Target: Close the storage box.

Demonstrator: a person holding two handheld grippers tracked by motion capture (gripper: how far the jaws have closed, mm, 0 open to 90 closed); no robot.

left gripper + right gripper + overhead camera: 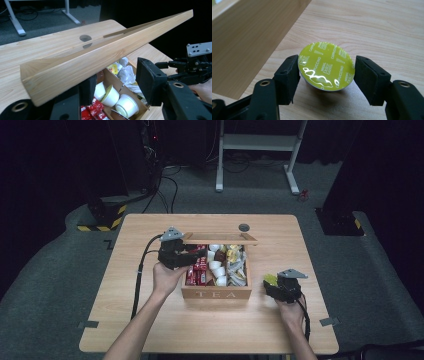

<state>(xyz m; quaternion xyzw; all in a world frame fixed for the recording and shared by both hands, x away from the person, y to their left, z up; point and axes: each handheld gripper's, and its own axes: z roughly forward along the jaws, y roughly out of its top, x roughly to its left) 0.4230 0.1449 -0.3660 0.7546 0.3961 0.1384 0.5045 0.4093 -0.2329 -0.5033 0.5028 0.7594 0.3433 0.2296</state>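
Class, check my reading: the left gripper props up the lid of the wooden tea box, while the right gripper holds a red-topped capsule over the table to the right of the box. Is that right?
Not quite: the capsule has a yellow-green foil top, not red, as the right gripper view shows. The rest stands: the left gripper props the lid of the tea box, and the right gripper holds the capsule over the table.

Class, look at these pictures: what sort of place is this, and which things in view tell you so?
Probably a recording studio or lab, not a home: a pale wooden table stands alone on grey carpet, black drapes surround it, and loose cables run past a white metal desk frame.
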